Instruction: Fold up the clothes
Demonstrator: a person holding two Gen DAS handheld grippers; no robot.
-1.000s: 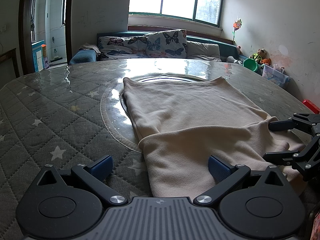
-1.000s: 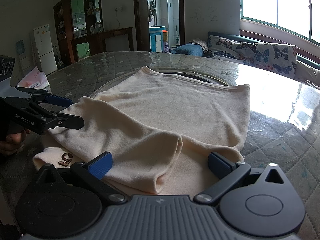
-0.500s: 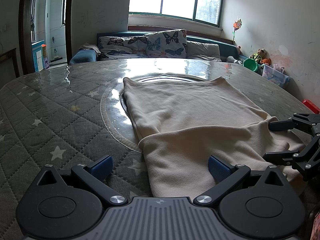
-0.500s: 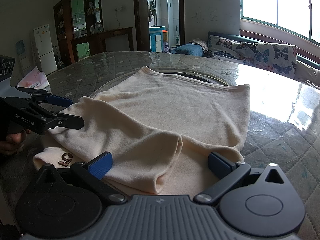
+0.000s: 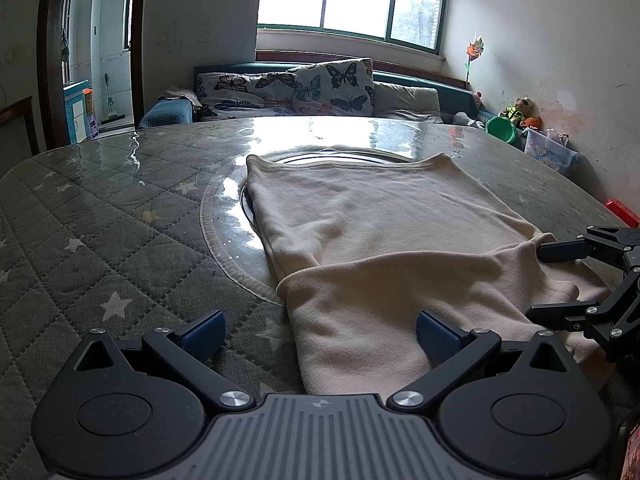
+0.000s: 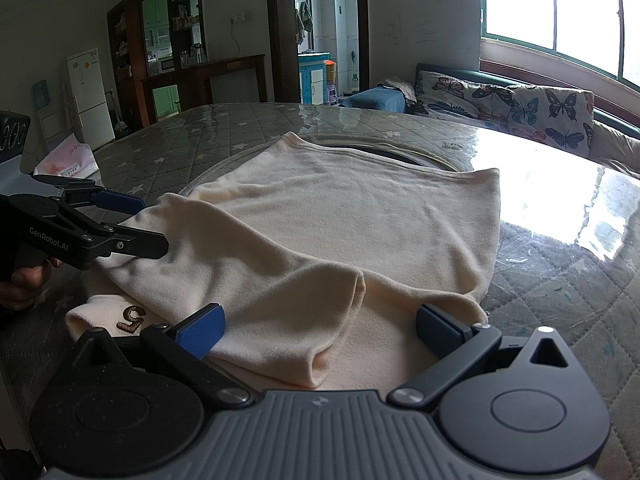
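Folding goes neater, I think, if both grippers, left [image 5: 320, 336] and right [image 6: 320, 326], now spread wide, pinch the shirt's [image 5: 384, 232] near corners together.

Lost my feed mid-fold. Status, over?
Both tongs, left and right, open, low over cream garment. Garment part-folded on table. Nothing in the way.

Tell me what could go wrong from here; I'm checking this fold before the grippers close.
1. Both the left gripper and the right gripper are open over the cream garment, whose near end is already doubled over. Closing could catch only the top layer, spoiling the fold.
2. The garment lies partly on the glossy glass turntable, so a pull might slide the whole piece instead of folding it.
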